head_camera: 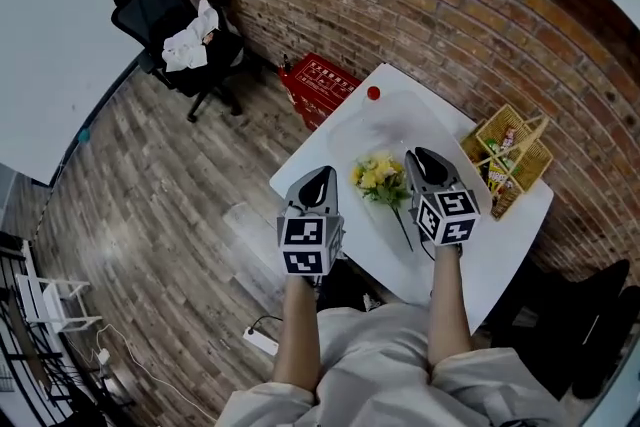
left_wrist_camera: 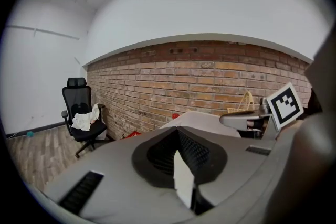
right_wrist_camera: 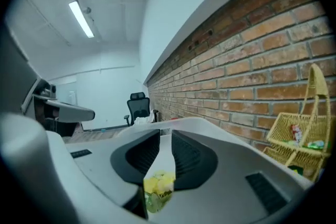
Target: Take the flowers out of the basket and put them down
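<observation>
A bunch of yellow flowers [head_camera: 379, 175] with green leaves lies on the white table [head_camera: 400, 115], its stem running toward me. My right gripper [head_camera: 421, 156] hovers just right of the blooms, over the stem. Its jaws stand slightly apart in the right gripper view [right_wrist_camera: 165, 136], and the flowers [right_wrist_camera: 159, 186] show low in the gap without being pinched. My left gripper [head_camera: 322, 173] hangs at the table's left edge, left of the flowers, its tips together [left_wrist_camera: 177, 131] on nothing. The wicker basket [head_camera: 512, 155] stands at the table's right, near the brick wall, with small items inside.
A small red ball [head_camera: 373, 93] rests at the table's far corner. On the floor beyond sits a red crate [head_camera: 320, 81]. A black office chair [head_camera: 165, 20] with white cloth stands far left. A power strip [head_camera: 262, 339] lies on the wood floor by my legs.
</observation>
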